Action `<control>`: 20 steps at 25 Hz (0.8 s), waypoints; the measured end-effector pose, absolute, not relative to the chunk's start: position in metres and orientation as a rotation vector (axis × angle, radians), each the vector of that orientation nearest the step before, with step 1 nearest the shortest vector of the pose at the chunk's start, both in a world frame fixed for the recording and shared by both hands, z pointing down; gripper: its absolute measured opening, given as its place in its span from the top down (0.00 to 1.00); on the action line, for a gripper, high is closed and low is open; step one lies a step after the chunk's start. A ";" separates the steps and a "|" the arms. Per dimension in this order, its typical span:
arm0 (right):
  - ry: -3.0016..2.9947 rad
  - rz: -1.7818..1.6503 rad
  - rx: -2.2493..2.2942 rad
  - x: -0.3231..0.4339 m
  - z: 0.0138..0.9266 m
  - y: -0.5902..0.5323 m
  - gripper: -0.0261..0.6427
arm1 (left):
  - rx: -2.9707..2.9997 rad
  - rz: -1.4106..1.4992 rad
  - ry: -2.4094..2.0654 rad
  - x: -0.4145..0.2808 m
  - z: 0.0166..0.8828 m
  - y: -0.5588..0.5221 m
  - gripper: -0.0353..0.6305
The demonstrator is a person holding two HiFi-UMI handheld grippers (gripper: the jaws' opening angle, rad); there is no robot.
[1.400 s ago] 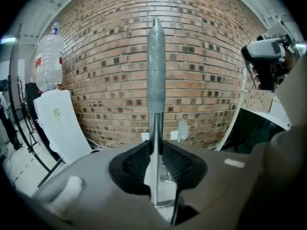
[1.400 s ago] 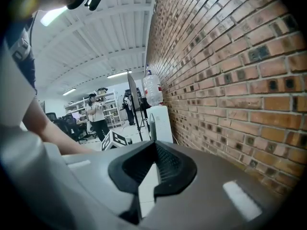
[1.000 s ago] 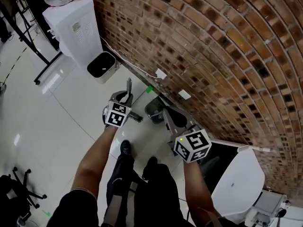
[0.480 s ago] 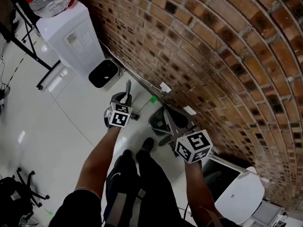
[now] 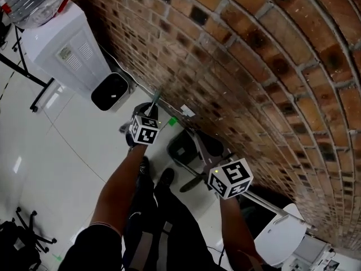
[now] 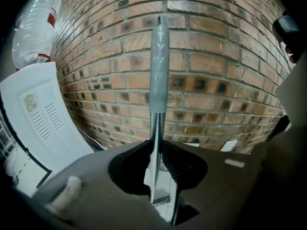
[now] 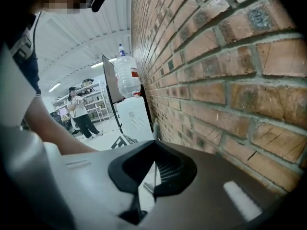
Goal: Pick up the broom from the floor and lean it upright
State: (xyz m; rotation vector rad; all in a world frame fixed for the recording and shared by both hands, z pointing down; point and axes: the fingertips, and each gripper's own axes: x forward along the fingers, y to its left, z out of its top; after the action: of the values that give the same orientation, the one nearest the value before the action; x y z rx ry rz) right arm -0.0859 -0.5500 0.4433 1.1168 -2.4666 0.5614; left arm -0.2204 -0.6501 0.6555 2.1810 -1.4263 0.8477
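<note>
The broom has a thin metal handle with a grey grip (image 6: 159, 66) at its end. In the left gripper view that grip points at the brick wall (image 6: 216, 42). My left gripper (image 6: 158, 176) is shut on the metal part of the handle just below the grip; the head view shows this gripper (image 5: 151, 107) with the grip (image 5: 156, 95) sticking out toward the wall's foot. Further down the same handle (image 7: 154, 128), my right gripper (image 7: 152, 176) is shut, seen in the head view (image 5: 204, 145) close to the wall. A dark end (image 5: 189, 184) hangs below it. Whether the grip touches the bricks cannot be told.
A white water dispenser (image 5: 62, 55) with a bottle (image 5: 31, 1) stands at the wall on the left, beside a dark white-rimmed bin (image 5: 110, 91). A dark container (image 5: 180, 149) sits between my grippers. At the lower right is a white unit (image 5: 282, 236). People stand far off (image 7: 79, 111).
Both grippers have carried the broom closer to the brick wall. The grey grip now lies in front of the wall's foot instead of over the white floor.
</note>
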 end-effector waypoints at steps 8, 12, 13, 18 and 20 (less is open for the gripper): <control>-2.417 0.602 1.170 -0.074 0.458 -0.572 0.96 | 2.214 0.870 -1.306 -0.185 0.678 -0.697 0.82; -2.404 0.620 1.193 -0.070 0.463 -0.578 0.96 | 2.222 0.866 -1.301 -0.179 0.680 -0.716 0.82; -2.397 0.627 1.198 -0.069 0.464 -0.579 0.96 | 2.222 0.868 -1.291 -0.178 0.682 -0.717 0.82; -2.376 0.653 1.227 -0.068 0.468 -0.580 0.96 | 2.238 0.867 -1.257 -0.172 0.688 -0.725 0.82; -2.374 0.652 1.234 -0.068 0.468 -0.582 0.96 | 2.246 0.857 -1.242 -0.171 0.689 -0.729 0.82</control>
State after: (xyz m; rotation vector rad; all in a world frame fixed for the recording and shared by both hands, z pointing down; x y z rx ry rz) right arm -0.0684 -0.5816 0.4682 1.2335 -2.3736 0.6520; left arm -0.1713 -0.7288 0.6893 2.2460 -1.2419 0.8566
